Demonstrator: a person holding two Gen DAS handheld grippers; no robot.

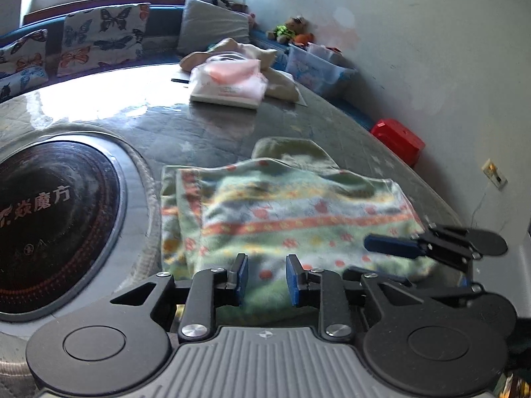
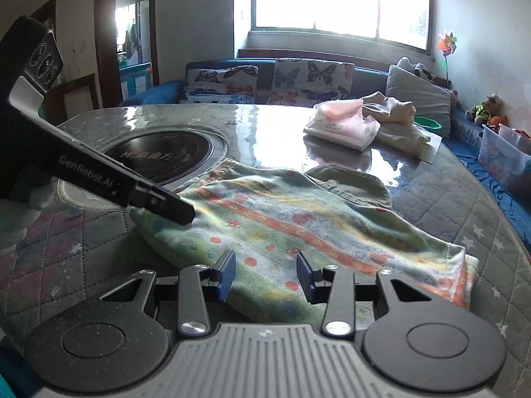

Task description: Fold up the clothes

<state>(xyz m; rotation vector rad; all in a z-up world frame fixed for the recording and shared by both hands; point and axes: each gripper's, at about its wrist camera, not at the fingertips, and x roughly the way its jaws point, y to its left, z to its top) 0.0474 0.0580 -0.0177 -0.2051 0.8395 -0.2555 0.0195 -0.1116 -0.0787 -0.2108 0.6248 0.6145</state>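
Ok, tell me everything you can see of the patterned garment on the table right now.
The patterned garment looks like soft fleece, pale green with orange stripes, dots and small flowers. It lies folded over on the quilted table, a plain green part sticking out at its far side, one corner reaching the round black cooktop. The left gripper touches its left end; the right gripper hangs open over its near edge.

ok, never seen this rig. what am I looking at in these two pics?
No robot: a person holds a two-finger gripper in each hand, each with a fisheye camera looking along its fingers. One picture is from the left gripper, the other from the right gripper. On the quilted table lie a folded patterned garment, a built-in round hob, a pink-white pack and beige cloth. Both grippers sit at the garment's edge, jaws part open; whether they pinch it is unclear.
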